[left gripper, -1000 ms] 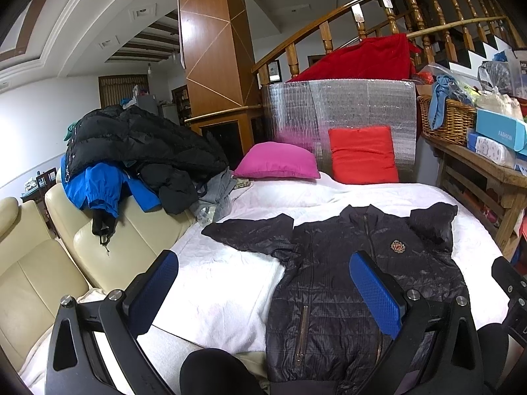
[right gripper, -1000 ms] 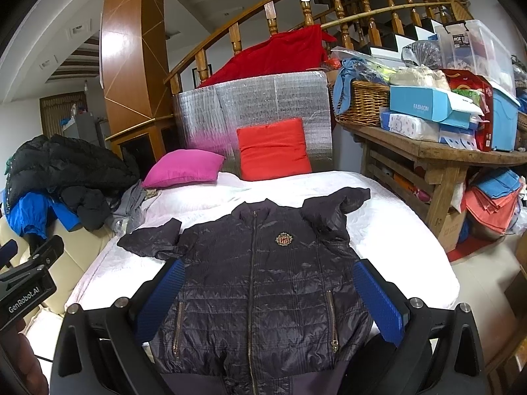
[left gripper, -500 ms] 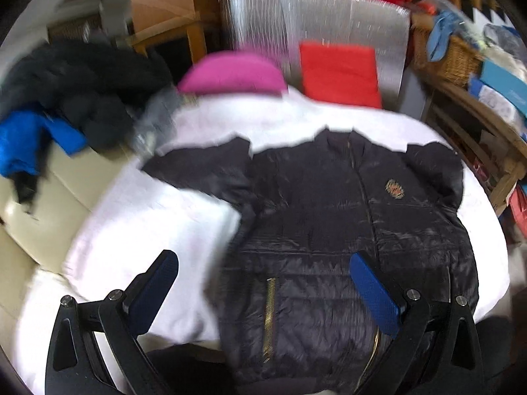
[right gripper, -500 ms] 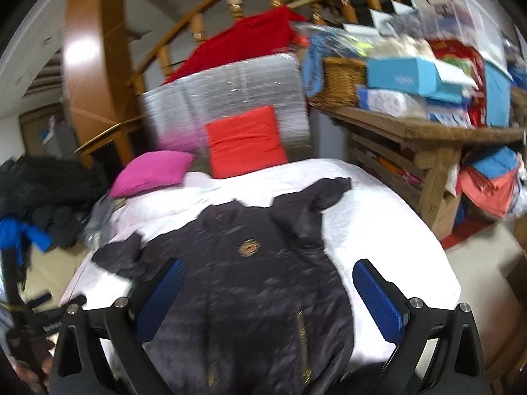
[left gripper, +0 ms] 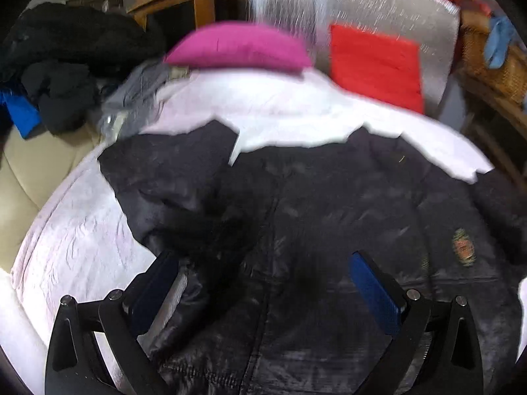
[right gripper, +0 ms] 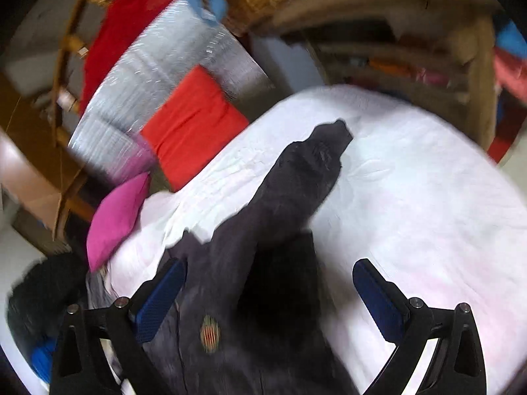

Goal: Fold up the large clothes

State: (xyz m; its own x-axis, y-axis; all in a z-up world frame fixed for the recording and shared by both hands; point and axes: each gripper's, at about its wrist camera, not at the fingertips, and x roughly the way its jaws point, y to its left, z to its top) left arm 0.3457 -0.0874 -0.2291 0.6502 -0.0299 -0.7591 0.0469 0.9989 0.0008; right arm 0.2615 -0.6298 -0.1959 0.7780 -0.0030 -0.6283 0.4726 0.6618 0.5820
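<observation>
Both grippers, left [left gripper: 263, 283] & right [right gripper: 268, 288], jaws apart w/ nothing held, over black jacket [left gripper: 329, 214] lying flat, sleeve at 1 o'clock; no fold done yet.

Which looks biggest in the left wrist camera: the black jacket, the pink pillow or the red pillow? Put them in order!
1. Black jacket, by far, though it lies nearest the camera.
2 and 3. Pink pillow and red pillow look about the same size, and the picture is blurred, so I won't rank them.

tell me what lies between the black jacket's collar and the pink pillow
Only bare white bed cover separates the black jacket from the pink pillow, seen in the left wrist view.
</observation>
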